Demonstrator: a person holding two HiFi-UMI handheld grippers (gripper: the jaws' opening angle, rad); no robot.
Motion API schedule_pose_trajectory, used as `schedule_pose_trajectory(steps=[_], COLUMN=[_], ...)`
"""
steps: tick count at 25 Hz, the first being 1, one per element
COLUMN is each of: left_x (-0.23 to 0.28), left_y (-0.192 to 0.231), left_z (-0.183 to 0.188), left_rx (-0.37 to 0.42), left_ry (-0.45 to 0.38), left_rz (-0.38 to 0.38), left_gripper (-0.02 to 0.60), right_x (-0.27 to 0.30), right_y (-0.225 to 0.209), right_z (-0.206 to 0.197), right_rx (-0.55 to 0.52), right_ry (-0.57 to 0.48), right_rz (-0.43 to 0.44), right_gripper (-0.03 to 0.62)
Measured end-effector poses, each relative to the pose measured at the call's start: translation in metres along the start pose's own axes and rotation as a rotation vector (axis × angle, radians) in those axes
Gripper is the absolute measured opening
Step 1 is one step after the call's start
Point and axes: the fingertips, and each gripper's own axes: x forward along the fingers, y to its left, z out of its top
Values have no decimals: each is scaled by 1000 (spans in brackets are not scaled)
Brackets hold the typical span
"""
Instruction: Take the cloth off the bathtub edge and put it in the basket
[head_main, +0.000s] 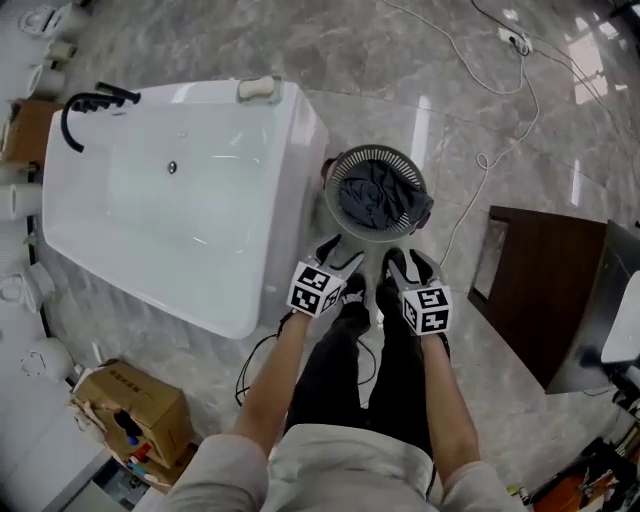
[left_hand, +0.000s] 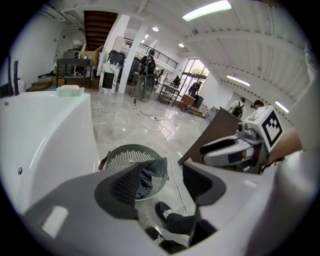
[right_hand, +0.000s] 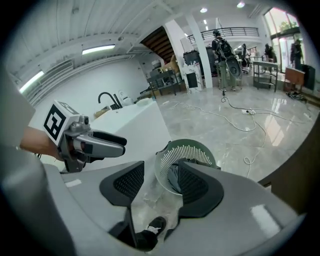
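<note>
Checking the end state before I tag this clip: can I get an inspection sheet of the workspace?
Surface: glossy grey marble floor; nothing spilled seen.
Job's things: dark grey cloth lies inside the round grey-green slatted basket, which stands on the floor by the white bathtub; no cloth on the tub edge.
Clutter: pale block on the tub rim; cardboard box on the floor.
Grippers: left gripper and right gripper both open and empty, just short of the basket.
Cables: white cable runs across the floor; black cable by the tub base.
Surroundings: black tap on the tub; dark brown wooden cabinet at right.
</note>
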Motion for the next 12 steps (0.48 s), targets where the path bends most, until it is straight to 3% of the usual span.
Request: schedule_pose_trajectory(steps=[5, 12], left_x=[-58, -122], left_y=[-34, -72], left_z=[27, 64], left_rx=[15, 13], left_ry=[-21, -91], left_rz=[-26, -41], left_gripper=[296, 296], right_x=[-53, -118], right_y=[46, 88], right_z=[19, 37], right_rx=[68, 44], right_ry=[-56, -96], right_rz=[-19, -32], right_gripper=[189, 189])
